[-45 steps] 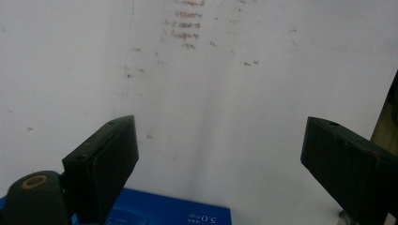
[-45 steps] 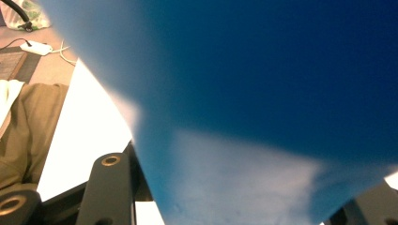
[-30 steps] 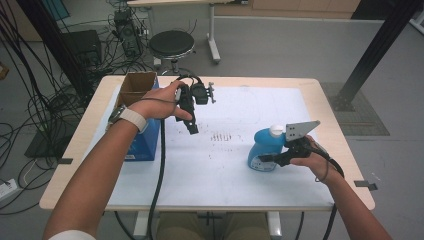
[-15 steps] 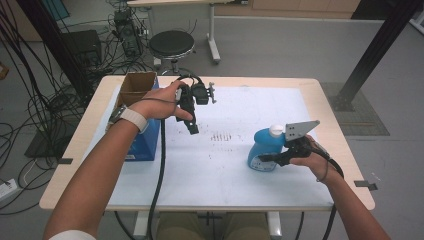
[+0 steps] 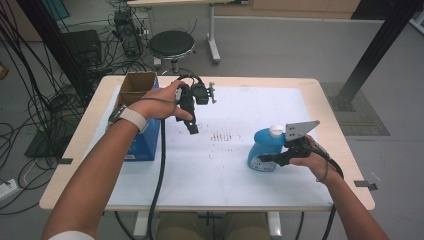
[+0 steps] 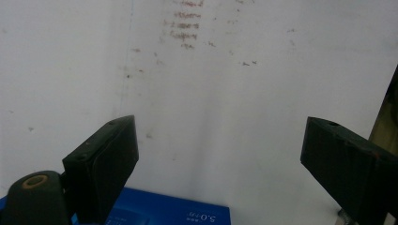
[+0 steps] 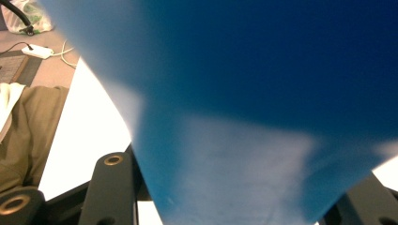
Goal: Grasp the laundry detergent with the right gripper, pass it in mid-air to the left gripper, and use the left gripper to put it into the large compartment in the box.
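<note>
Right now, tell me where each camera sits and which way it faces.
High view: above the person's side, looking forward and down on the table; both forearms, left gripper and right gripper show.
Left gripper view: on the left gripper, looking down at the white tabletop; open jaws, blue box below.
Right gripper view: on the right gripper, pressed against the blue bottle.
Shared: the blue bottle, high and right views.

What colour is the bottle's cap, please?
White, atop the blue plastic bottle; its cap shows best in the high view.
</note>
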Action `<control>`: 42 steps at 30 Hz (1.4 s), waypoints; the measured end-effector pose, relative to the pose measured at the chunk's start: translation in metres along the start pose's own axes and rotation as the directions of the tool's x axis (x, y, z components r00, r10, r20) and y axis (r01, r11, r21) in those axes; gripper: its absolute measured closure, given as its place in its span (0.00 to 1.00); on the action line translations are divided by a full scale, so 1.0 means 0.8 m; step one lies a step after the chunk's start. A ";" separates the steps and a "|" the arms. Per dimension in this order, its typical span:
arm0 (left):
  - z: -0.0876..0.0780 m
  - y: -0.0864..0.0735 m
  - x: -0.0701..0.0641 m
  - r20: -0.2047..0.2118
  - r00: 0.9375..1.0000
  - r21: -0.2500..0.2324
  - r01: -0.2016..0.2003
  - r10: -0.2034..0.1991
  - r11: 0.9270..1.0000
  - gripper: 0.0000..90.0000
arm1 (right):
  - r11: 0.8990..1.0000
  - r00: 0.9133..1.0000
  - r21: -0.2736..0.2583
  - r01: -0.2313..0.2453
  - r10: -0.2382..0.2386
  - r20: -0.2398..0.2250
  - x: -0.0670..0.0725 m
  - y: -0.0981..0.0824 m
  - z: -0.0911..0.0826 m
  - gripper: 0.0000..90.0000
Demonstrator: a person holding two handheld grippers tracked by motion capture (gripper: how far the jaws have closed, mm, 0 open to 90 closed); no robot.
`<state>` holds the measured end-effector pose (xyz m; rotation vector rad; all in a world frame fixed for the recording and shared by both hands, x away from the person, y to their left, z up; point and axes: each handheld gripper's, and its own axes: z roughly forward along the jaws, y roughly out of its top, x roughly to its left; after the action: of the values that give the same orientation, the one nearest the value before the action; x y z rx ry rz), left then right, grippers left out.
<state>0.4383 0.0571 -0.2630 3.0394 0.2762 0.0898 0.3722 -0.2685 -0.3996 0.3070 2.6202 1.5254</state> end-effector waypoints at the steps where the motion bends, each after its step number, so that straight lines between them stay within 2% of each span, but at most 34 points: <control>1: 0.000 0.000 0.000 0.000 1.000 0.000 0.000 0.000 1.000 0.13 | 1.000 1.000 0.000 0.000 0.000 0.000 0.000 0.000 0.000 0.49; 42: -0.005 -0.003 -0.002 -0.003 1.000 0.001 0.000 0.000 1.000 0.13 | 1.000 1.000 -0.010 -0.009 0.009 0.005 0.000 -0.001 0.000 0.48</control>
<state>0.4358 0.0592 -0.2595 3.0407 0.2765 0.0945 0.3723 -0.2688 -0.4006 0.3221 2.6107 1.5380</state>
